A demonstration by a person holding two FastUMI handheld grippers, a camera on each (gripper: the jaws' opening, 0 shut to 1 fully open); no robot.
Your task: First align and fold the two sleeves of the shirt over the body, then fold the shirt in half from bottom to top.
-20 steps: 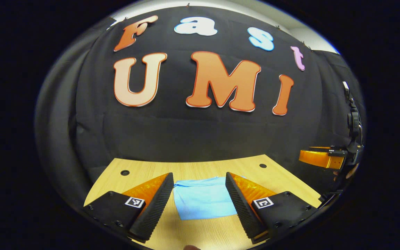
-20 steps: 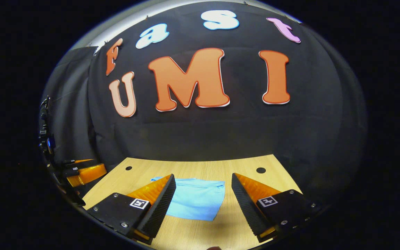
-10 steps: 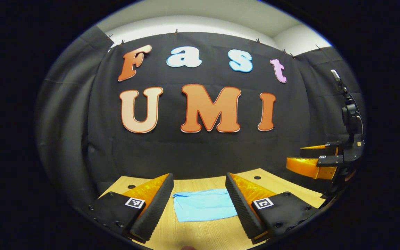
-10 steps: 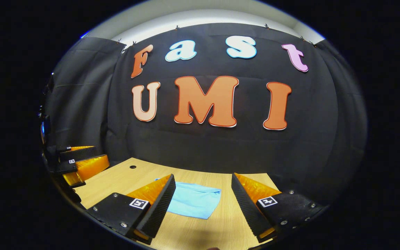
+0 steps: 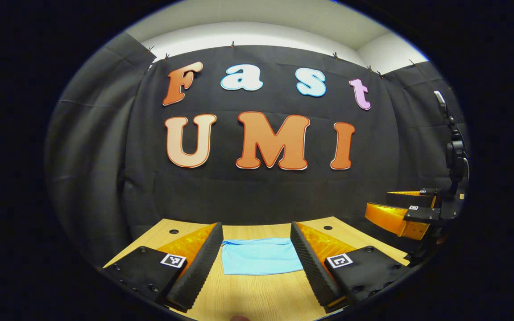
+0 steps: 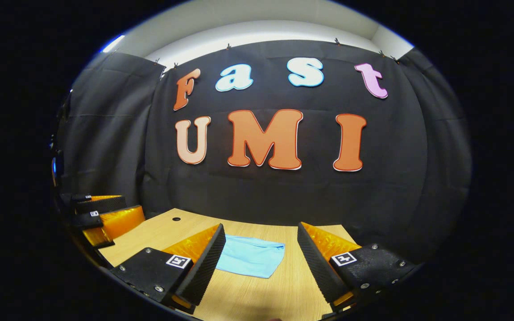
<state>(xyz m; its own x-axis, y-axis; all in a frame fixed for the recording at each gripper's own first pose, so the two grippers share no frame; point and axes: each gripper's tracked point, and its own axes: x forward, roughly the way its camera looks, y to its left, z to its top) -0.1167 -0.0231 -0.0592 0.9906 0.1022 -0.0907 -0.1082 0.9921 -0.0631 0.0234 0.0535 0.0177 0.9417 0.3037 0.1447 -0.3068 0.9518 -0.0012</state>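
Shirt (image 5: 260, 261) folded, flat on table (image 5: 257, 298).
Both my grippers wide open, holding nothing: left gripper (image 5: 255, 258) and right gripper (image 6: 260, 261) above the table's near edge, shirt ahead between the fingers.

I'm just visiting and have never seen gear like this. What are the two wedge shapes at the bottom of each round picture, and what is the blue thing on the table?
Each picture comes from a camera riding on a hand-held gripper; a person carries one in each hand. The wedges are that gripper's two fingers. The left gripper and the right gripper both stand open, holding nothing. Each view also catches the other gripper at its edge. The blue thing is a shirt, lying folded into a flat rectangle on the wooden table.
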